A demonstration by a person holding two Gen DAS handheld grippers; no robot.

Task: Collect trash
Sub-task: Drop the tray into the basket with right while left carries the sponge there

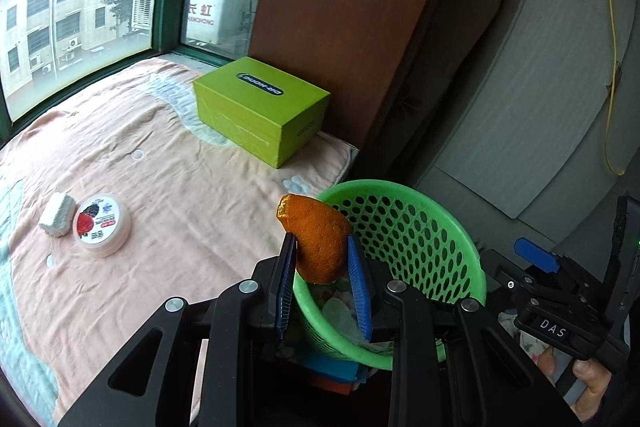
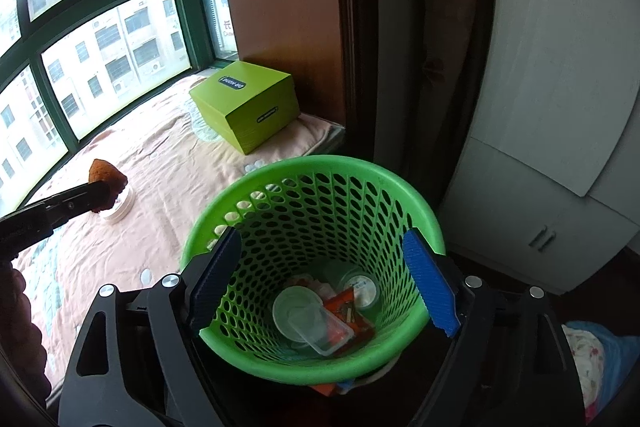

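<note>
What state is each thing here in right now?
Left gripper: jaws shut on orange peel.
Right gripper: jaws open, straddling green basket.
Green basket: upright, holding trash.
Green box: closed.
Round tub: lidded, on blanket.

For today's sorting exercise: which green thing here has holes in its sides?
The basket: its wall is perforated all round, while the green box has solid, closed sides.

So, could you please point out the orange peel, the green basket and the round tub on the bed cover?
orange peel (image 1: 318, 239), left wrist view, middle of its outer skin.
green basket (image 2: 320, 163), right wrist view, far rim.
round tub (image 1: 101, 223), left wrist view, centre of its printed lid.
</note>
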